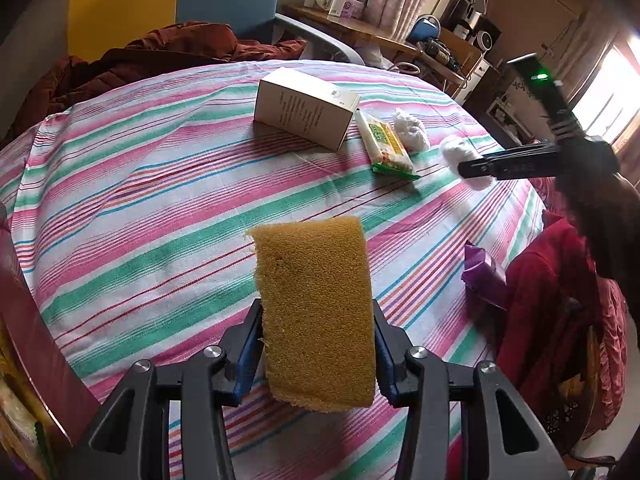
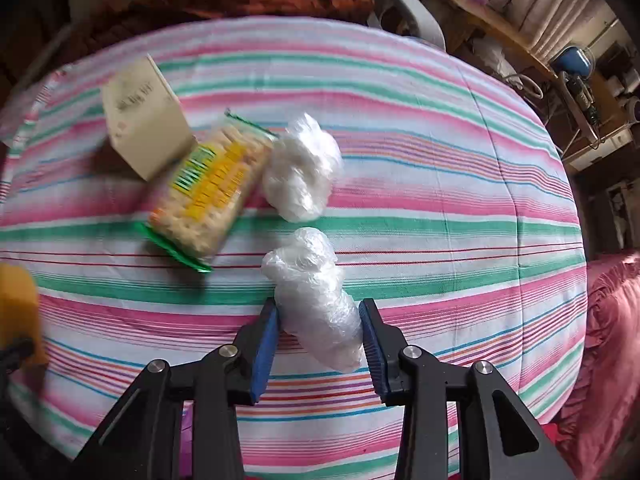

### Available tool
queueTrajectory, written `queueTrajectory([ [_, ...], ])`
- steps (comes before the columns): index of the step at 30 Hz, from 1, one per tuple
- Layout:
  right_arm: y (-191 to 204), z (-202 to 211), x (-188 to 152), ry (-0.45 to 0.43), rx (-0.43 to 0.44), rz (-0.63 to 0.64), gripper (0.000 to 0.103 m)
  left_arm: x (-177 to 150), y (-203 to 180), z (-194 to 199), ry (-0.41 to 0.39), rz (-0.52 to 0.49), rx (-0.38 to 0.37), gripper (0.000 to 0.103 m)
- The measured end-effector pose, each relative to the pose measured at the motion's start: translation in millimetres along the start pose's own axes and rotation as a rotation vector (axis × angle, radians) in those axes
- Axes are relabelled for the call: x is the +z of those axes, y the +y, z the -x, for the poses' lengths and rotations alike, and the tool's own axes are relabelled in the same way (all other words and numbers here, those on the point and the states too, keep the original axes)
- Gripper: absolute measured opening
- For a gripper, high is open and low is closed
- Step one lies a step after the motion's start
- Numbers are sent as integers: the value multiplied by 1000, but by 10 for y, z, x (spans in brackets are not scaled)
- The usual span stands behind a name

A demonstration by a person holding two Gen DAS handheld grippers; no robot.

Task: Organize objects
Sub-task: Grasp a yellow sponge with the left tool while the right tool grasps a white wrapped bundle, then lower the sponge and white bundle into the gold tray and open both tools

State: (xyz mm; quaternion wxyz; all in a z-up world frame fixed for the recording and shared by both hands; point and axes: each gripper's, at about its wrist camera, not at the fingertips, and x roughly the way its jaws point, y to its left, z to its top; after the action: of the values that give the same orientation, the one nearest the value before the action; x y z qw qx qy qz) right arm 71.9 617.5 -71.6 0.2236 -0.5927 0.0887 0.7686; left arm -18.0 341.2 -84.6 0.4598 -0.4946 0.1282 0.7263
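My left gripper [image 1: 318,328] is shut on a yellow sponge [image 1: 316,304] and holds it upright above the striped tablecloth [image 1: 160,208]. My right gripper [image 2: 320,320] is shut on a crumpled clear plastic bag [image 2: 316,304]; in the left wrist view the right gripper [image 1: 464,168] holds the bag [image 1: 456,152] at the right. A second crumpled plastic bag [image 2: 302,168] lies beside a cracker packet [image 2: 208,192] and a white carton [image 2: 146,120]. The sponge shows at the left edge [image 2: 18,304].
A purple packet [image 1: 482,276] lies at the table's right edge. Red cloth [image 1: 552,292] hangs at the right, a brown garment [image 1: 160,52] at the far edge. A cluttered wooden shelf [image 1: 360,28] stands behind.
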Motion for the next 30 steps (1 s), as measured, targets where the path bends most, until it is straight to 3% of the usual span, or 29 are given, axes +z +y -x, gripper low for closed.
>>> queueTrajectory([
  [6,156,485,-209,-143,109,-50,40,-51,0,228,-41,13,3,48],
  [10,499,767,-306,-219,195,-38,40,-123,88,433,-73,48,12,48],
  [21,1890,1113,-223,-307,398,85,40,-394,668,1282,-229,202,88,48],
  [30,3290,1171,256,-324,538,254,40,-737,1633,1945,-348,396,275,49],
])
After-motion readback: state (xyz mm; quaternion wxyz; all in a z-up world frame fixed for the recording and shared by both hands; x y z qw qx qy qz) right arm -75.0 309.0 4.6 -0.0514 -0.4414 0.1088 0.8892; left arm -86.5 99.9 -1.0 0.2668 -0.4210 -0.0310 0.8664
